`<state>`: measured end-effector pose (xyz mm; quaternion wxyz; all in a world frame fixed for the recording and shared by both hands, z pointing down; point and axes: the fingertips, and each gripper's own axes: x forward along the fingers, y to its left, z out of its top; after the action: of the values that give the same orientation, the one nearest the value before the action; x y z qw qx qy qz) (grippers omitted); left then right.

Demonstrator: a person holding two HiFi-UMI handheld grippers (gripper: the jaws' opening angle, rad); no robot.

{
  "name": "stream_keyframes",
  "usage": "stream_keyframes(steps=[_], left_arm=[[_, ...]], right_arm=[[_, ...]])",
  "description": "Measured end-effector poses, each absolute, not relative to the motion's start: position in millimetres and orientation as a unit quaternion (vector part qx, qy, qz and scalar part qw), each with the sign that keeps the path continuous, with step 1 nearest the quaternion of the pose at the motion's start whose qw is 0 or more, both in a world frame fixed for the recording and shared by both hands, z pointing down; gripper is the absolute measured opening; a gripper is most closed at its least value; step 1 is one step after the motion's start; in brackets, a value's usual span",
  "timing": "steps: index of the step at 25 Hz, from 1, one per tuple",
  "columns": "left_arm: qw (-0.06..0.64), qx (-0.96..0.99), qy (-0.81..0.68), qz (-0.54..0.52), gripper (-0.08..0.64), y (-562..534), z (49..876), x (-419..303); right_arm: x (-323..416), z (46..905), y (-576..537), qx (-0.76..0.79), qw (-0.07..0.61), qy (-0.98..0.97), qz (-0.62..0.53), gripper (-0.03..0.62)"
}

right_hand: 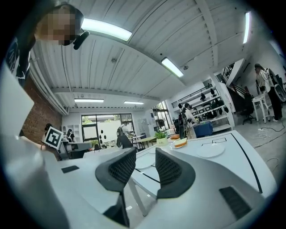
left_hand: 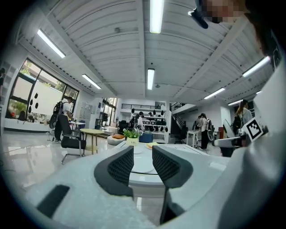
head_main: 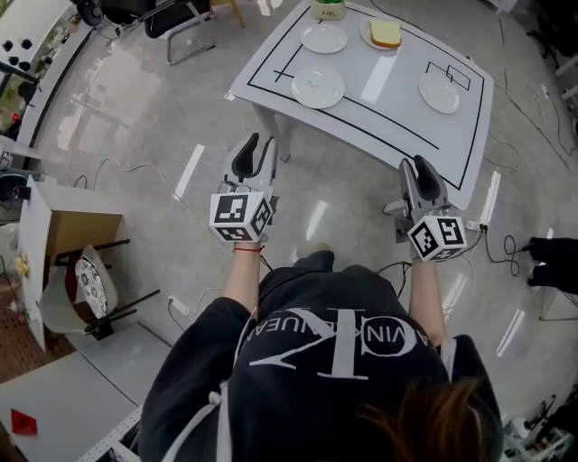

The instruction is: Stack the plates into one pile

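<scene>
A person in a black shirt (head_main: 316,361) holds two tongs out level, short of the table.
Both arms reach straight ahead. The left tongs (head_main: 255,146) and right tongs (head_main: 423,170) stand partly open, holding nothing. Three round white plates (head_main: 318,87) lie well apart on the smooth white table (head_main: 379,99). A fourth holds bread (head_main: 386,32). A pot (head_main: 329,8) is cut off at the top.

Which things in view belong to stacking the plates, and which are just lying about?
Job: near-left white round plate; far-left white round plate; right-hand white round plate; white round plate under the yellow bread slice; left gripper, right gripper, both open, empty.
Lying about: that bread slice; green potted plant; brown cardboard box.
</scene>
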<state>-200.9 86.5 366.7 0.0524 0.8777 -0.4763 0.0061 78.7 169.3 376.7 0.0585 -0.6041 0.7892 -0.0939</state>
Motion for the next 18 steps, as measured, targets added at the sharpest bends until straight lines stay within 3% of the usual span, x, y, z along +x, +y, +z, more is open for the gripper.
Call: stream_keyframes(steps=[11,18], left_arm=[[0.071,0.890,-0.450,0.015,0.133,66,378,-179],[0.089,0.907,-0.409,0.033,0.132,50,399,-129]], right_arm=[[103,387,162,-0.627,0.037,0.770,-0.112,0.119],[128,394,155,-0.638,0.020,0.760,-0.120,0.119]])
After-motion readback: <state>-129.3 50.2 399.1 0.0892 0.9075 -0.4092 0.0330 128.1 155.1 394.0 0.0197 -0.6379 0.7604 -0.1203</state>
